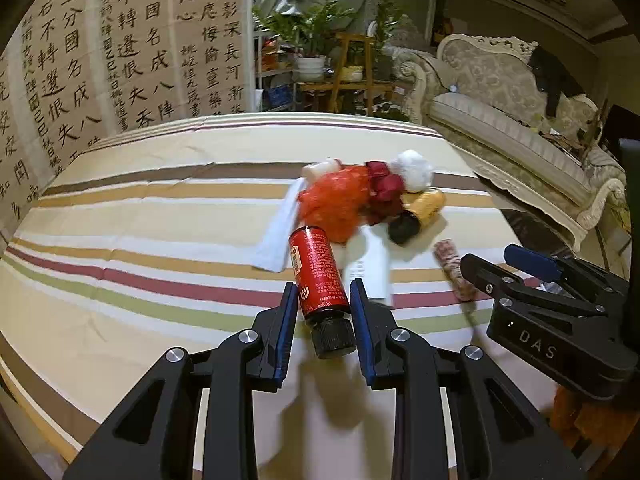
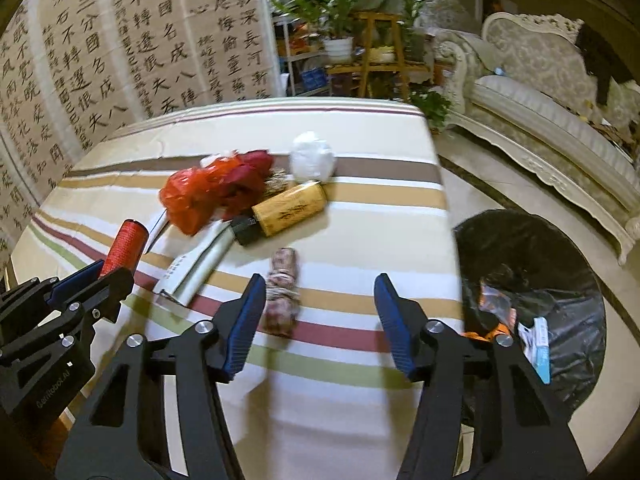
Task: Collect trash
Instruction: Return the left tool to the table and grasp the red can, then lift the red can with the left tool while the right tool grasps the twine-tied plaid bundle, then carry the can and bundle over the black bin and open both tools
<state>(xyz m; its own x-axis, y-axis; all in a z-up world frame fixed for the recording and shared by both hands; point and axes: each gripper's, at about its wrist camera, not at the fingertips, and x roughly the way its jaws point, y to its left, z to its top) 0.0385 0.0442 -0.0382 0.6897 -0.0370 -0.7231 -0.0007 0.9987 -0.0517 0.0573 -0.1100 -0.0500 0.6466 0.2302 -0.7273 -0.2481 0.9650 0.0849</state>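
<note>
- Your left gripper (image 1: 324, 300) was clamped on the red bottle (image 1: 318, 270), blue pads pressed to both sides of its body, black cap pointing back toward the camera.
- From the right wrist view that same bottle (image 2: 125, 249) stuck up out of the left gripper (image 2: 90, 276), lifted off the striped tablecloth (image 2: 352, 240).
- Your right gripper (image 2: 320, 316) stood spread with nothing between its pads; no earlier view to compare.
- The pinkish patterned roll (image 2: 283, 292) lay on the cloth just beside the right gripper's left finger (image 2: 244, 320), not gripped.
- Further up the table sat the rest of the pile: a red plastic bag (image 2: 192, 196), a yellow bottle with a black cap (image 2: 286, 208), a white crumpled wad (image 2: 312, 156) and a long white packet (image 2: 200, 264) lying flat.
- The bin with the black liner (image 2: 532, 248) stood on the floor off the table's right edge, scraps already inside it.
- Behind the table hung a calligraphy screen (image 1: 120, 40), with potted plants (image 1: 316, 28) and an ornate sofa (image 1: 500, 92) to the right.
</note>
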